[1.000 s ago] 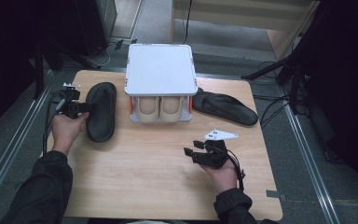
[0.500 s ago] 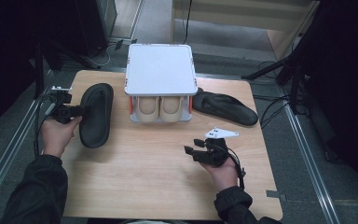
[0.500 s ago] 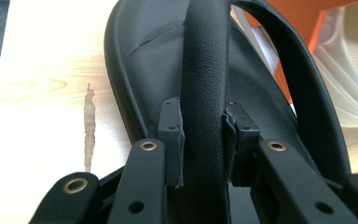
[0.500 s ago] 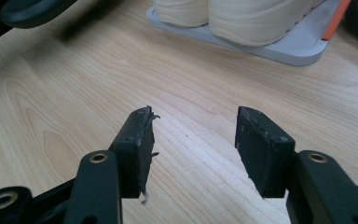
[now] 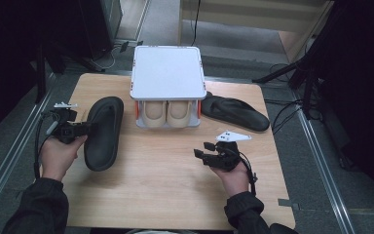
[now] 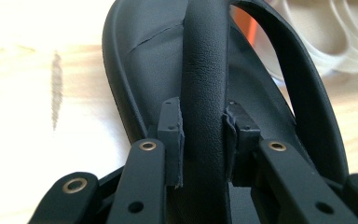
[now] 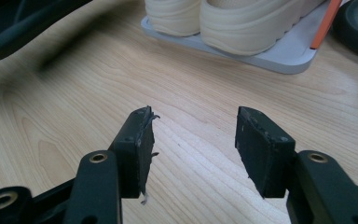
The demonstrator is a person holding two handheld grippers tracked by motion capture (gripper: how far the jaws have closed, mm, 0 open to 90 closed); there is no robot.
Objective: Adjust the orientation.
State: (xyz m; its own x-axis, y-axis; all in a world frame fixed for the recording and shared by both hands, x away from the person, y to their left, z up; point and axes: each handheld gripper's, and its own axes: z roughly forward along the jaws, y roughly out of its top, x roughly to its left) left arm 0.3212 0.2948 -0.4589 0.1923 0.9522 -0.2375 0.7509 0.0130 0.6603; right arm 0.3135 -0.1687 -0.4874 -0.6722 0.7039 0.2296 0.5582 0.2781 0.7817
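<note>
The high view looks forward and down from above the person's side onto the whole wooden table (image 5: pixel 175 185). The left gripper view sits very close behind its own jaws, facing along a black sandal (image 6: pixel 205 93). The right gripper view looks low across the tabletop toward the shoe rack (image 7: pixel 279 56) holding cream shoes (image 7: pixel 242 23). All three views share the rack, shoes and that sandal.
</note>
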